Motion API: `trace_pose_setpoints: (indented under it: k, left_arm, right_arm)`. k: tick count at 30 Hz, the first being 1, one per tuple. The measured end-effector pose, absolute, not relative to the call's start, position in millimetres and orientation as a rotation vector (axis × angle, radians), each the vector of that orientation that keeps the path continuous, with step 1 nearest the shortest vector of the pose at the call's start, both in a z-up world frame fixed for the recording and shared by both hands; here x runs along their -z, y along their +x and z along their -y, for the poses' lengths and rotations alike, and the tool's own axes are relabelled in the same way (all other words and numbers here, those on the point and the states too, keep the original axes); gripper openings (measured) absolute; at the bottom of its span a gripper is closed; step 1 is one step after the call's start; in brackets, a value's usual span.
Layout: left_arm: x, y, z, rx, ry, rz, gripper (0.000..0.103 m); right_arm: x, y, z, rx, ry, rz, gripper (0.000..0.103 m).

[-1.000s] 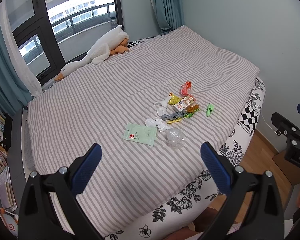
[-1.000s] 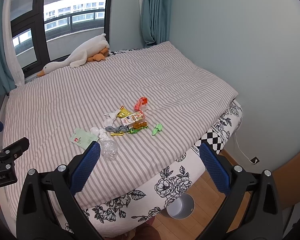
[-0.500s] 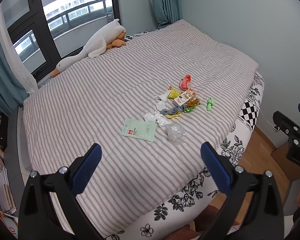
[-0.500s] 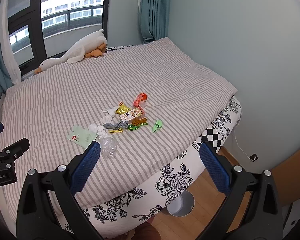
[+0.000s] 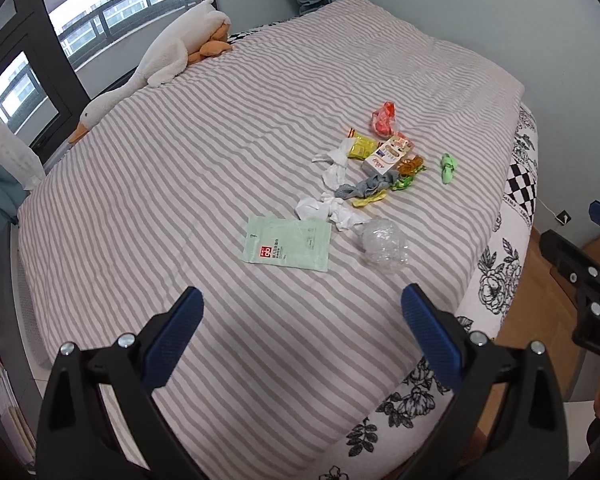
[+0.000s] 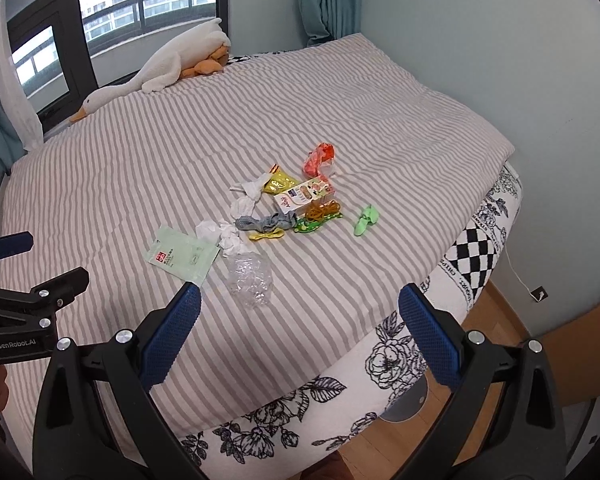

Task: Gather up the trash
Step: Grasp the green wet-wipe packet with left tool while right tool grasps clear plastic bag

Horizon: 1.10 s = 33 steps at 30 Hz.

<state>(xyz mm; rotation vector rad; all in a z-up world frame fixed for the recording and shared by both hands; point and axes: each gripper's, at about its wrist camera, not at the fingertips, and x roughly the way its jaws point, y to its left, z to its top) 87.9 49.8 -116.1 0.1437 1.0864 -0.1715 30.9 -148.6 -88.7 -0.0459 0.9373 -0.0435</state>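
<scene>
A cluster of trash lies on the striped bed: a pale green wipes packet, crumpled clear plastic, white tissues, a grey scrap, a small carton, a yellow wrapper, a red wrapper and a green wrapper. My left gripper is open and empty above the bed's near part, short of the packet. My right gripper is open and empty over the bed's near edge, just short of the clear plastic. The packet lies left of it.
A white plush goose lies at the bed's far side by the window. A grey bin stands on the wood floor below the bed's foot, partly hidden. The wall runs along the bed's right side. Books stand at the left.
Both grippers have moved closer to the bed and lower; the trash appears larger and nearer. Both stay open and empty.
</scene>
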Motion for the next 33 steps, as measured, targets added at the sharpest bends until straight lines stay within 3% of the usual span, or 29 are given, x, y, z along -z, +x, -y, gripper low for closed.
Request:
trace_pose_setpoints:
  k: [21, 25, 29, 30, 32, 33]
  left_arm:
    - [348.6, 236.8, -77.1, 0.285, 0.170, -1.305, 0.099]
    - [385.9, 247.6, -73.3, 0.319, 0.141, -1.335, 0.098]
    - [390.0, 245.6, -66.9, 0.344, 0.174, -1.290, 0.096]
    - [389.4, 245.4, -67.5, 0.344, 0.163, -1.292, 0.094]
    - [385.9, 242.4, -67.0, 0.355, 0.174, -1.282, 0.080]
    - [381.7, 241.0, -66.4, 0.357, 0.175, -1.271, 0.060]
  right_arm:
    - [305.0, 157.3, 104.8, 0.064, -0.039, -1.155, 0.095]
    - [326.9, 161.4, 100.7, 0.042, -0.042, -1.195, 0.081]
    - [342.5, 161.9, 97.9, 0.029, -0.038, -1.237, 0.068]
    - [344.7, 161.2, 96.1, 0.024, -0.046, -1.241, 0.065]
    - [345.0, 160.1, 92.1, 0.016, -0.061, -1.238, 0.053]
    - [344.2, 159.8, 90.0, 0.004, -0.062, -1.237, 0.048]
